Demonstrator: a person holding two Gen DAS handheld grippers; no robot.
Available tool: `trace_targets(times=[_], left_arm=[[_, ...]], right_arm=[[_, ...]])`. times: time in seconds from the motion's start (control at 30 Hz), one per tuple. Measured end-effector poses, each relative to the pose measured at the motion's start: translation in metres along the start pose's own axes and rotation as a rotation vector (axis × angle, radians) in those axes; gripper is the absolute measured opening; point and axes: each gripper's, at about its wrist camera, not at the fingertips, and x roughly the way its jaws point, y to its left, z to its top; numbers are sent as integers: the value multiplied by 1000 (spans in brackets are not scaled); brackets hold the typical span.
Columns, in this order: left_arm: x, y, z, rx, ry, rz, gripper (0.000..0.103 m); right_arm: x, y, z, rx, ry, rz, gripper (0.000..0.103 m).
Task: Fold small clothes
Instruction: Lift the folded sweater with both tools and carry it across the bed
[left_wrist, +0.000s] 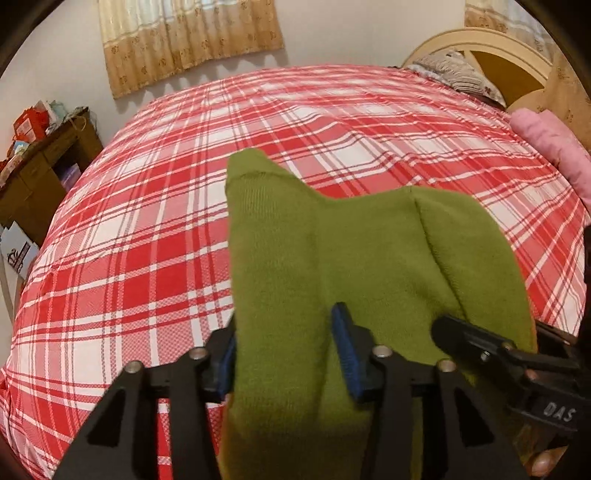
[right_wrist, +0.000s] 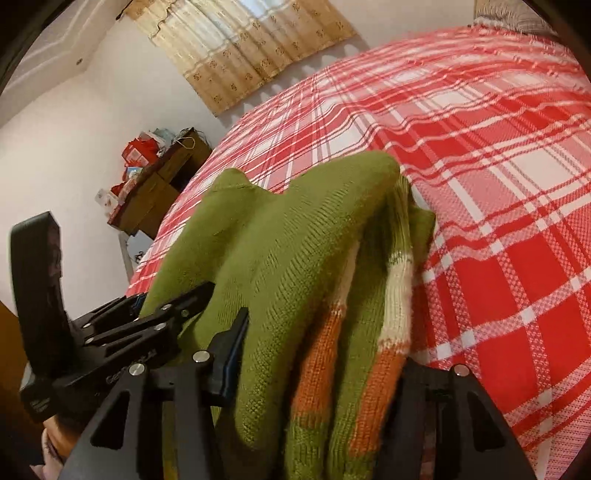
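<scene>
A green knitted sweater (left_wrist: 332, 258) with orange and cream stripes (right_wrist: 395, 295) is held up in a bunch over the red and white plaid bed sheet (left_wrist: 147, 221). My left gripper (left_wrist: 286, 354) is shut on its green fabric, which fills the gap between the blue pads. Close beside it on the right, one of the right gripper's fingers (left_wrist: 465, 338) lies against the same cloth. In the right wrist view, my right gripper (right_wrist: 319, 363) is shut on a thick fold of the sweater (right_wrist: 288, 240). The left gripper's fingers (right_wrist: 177, 299) show at the left there. The sweater's lower part is hidden below both grippers.
The plaid bed sheet (right_wrist: 498, 184) spreads wide ahead. A pink blanket (left_wrist: 554, 147), a patterned pillow (left_wrist: 461, 74) and a headboard (left_wrist: 491, 44) lie at the far right. A wooden cabinet (left_wrist: 44, 173) with red boxes stands at the bed's left, under a curtain (left_wrist: 184, 37).
</scene>
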Motion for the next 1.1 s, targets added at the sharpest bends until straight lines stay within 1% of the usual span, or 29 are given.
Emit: trace_targets(times=[0.03,0.07,0.1,0.13,0.23,0.37,0.53,0.73,0.9,1.1], left_arm=[[-3,-1,-3,5,-10,3,35],[-6,-2,-4,9,-22,5,33],[-8,-1,-6,7,-27,5,32],[-13,-1,-7,1,-31,6,31],[-25,2,-11,-27,-41,-9,30],[-45,6,-20,-53,-68,-13,30],[-70,12,-33,-57,-98,17,30],[-88,37,-46,-103,-113,36,30],[-91,49,-57,-127,-106,58,30],[-95,49,-66,-130,-99,62,30]], right_arm=[[-2,5,-1,-14,-8,-26,51],[-4,11,-3,-32,-14,-47,45],[-8,19,-4,-57,-25,-71,42],[-14,28,-6,-88,-41,-96,40],[-33,49,-12,-138,-81,-121,39],[-53,65,-23,-158,-115,-123,39],[-71,87,-38,-182,-138,-109,39],[-74,116,-48,-213,-146,-77,39],[-67,129,-57,-227,-131,-62,39],[-69,134,-64,-235,-122,-66,39]])
